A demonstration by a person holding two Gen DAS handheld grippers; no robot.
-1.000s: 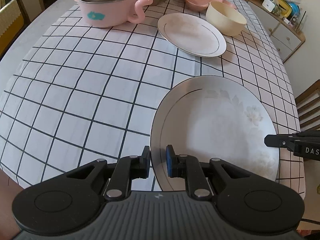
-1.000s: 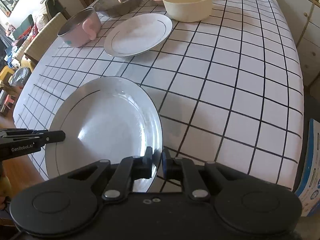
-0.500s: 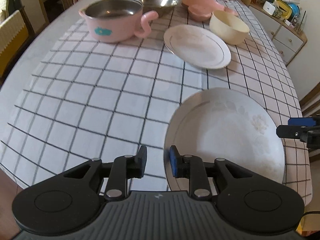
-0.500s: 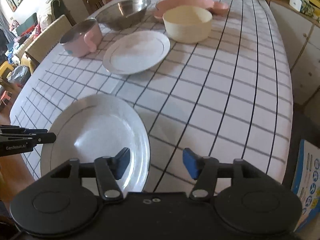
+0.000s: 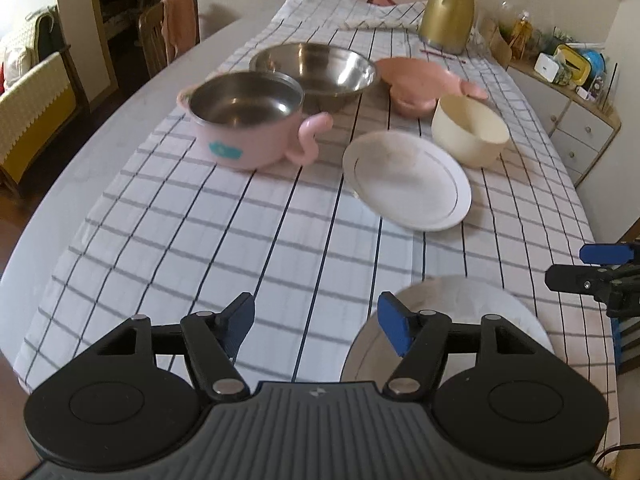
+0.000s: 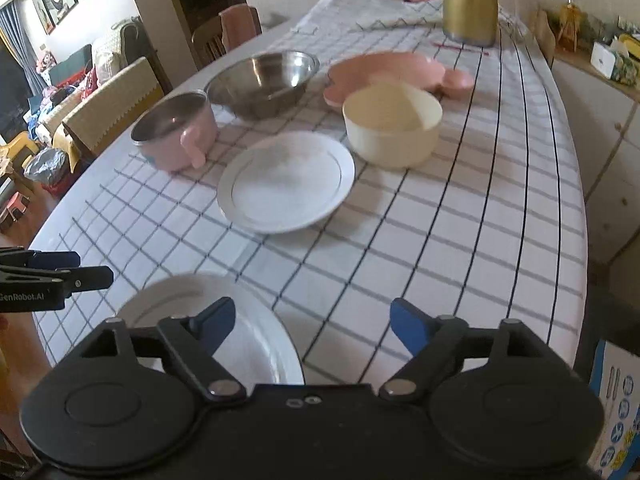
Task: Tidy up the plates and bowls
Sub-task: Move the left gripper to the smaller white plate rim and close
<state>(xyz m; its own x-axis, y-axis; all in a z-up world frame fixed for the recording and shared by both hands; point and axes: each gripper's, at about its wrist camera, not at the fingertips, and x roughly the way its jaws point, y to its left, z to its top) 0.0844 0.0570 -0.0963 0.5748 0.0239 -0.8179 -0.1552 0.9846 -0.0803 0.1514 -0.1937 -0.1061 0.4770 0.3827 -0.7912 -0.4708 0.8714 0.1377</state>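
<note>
A large white plate point(image 5: 460, 312) point(image 6: 256, 344) lies flat on the checked cloth at the table's near edge, free of both grippers. My left gripper point(image 5: 316, 316) hangs above its left rim and its jaws are opening, with nothing between them. My right gripper point(image 6: 312, 320) hovers over the plate's right rim, its jaws also opening and empty. Farther back sit a smaller white plate point(image 5: 406, 180) point(image 6: 286, 182), a cream bowl point(image 5: 470, 130) point(image 6: 392, 128), a pink pot point(image 5: 244, 120) point(image 6: 176, 132), a steel bowl point(image 5: 316, 70) point(image 6: 262, 80) and a pink dish point(image 5: 420, 80) point(image 6: 384, 70).
A gold jug point(image 5: 448, 8) point(image 6: 470, 4) stands at the far end of the table. Chairs point(image 6: 108, 116) line the left side and a cabinet point(image 5: 576, 132) with small items runs along the right. Checked cloth point(image 5: 240, 232) lies bare between the two white plates.
Both grippers let go of the large plate's rim and opened wide. Both rose and drew back, so the plate now shows low in each view and more of the table's far end is visible.
</note>
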